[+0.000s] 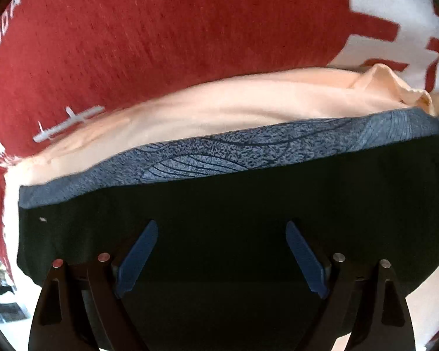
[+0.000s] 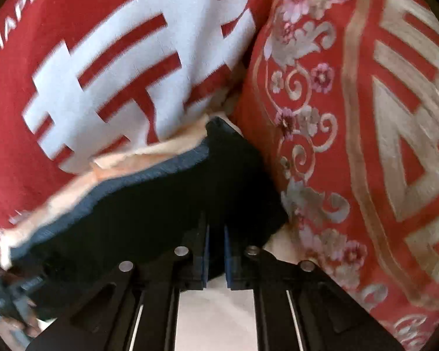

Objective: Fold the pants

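Observation:
The black pants (image 1: 219,199) lie folded on a stack, above a blue patterned garment (image 1: 219,152) and a peach garment (image 1: 205,105). My left gripper (image 1: 221,225) is open, its blue fingers (image 1: 137,251) spread over the black fabric and holding nothing. In the right wrist view the pants (image 2: 161,204) fill the lower middle. My right gripper (image 2: 215,231) is nearly closed, its fingers (image 2: 203,251) pinching the near edge of the black pants.
A red pillow with white characters (image 1: 161,29) stands behind the stack and also shows in the right wrist view (image 2: 102,67). A red and gold floral cushion (image 2: 365,117) is close on the right. A pale surface (image 2: 216,316) lies below.

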Tool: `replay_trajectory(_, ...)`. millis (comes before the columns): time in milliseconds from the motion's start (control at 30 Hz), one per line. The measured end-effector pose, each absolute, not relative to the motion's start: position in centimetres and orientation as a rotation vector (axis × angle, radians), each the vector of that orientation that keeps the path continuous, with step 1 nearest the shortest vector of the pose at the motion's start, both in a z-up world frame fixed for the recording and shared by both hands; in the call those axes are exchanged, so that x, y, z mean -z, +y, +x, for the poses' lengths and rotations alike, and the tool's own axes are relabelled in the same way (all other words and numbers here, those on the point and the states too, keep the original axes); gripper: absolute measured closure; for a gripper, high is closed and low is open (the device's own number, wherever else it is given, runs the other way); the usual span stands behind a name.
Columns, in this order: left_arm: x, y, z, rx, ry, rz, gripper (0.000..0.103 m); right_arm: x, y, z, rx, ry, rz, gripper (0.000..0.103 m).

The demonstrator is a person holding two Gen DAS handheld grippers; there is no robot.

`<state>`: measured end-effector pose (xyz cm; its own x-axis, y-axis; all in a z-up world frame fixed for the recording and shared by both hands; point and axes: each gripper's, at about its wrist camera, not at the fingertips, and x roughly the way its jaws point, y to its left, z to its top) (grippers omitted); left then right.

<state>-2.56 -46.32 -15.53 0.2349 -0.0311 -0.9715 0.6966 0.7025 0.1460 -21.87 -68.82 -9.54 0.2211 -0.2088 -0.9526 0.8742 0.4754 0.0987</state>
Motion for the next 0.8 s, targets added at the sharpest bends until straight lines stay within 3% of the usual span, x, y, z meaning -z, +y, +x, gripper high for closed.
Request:
replay_trajectory(33, 14.9, -46.2, -2.4, 0.560, 1.237, 0.612, 0.013, 10.9, -69.4, -22.8, 0.891, 1.154, 0.810, 0.088)
replay_trajectory(100, 13.8, -46.3, -2.2, 0.578, 1.203, 0.586, 0.013, 10.0, -69.3, -24.1, 0.915, 1.100, 0.867, 0.088)
replay_trajectory(267, 13.9, -48.9, -1.5, 0.586, 1.165, 0.599, 0.013, 5.4, -66.2, -21.3, 0.741, 0.960, 0.696, 0.088)
replay_trajectory(400, 15.8, -51.0, -1.2, 0.577, 1.164, 0.605, 0.013, 8.5, -65.6, -13.3, 0.488, 1.013, 0.699, 0.088)
replay_trajectory(533, 17.0, -49.8, -1.7, 0.572, 1.138, 0.582, 0.003, 13.7, -65.9, -8.8, 0.405, 1.111, 0.696, 0.088)
replay_trajectory(633, 16.9, -48.3, -1.6, 0.590, 1.188, 0.572, 0.001, 15.1, -69.4, -11.4, 0.508, 1.078, 0.781, 0.100)
replay_trajectory(700, 16.2, -47.6, -1.5, 0.581, 1.213, 0.591, 0.001, 14.5, -72.0, -14.6, 0.693, 1.083, 0.788, 0.100)
replay_trajectory(800, 14.7, -46.7, -1.9, 0.602, 1.161, 0.591, 0.001, 11.9, -73.1, -19.4, 0.759, 1.054, 0.794, 0.090)
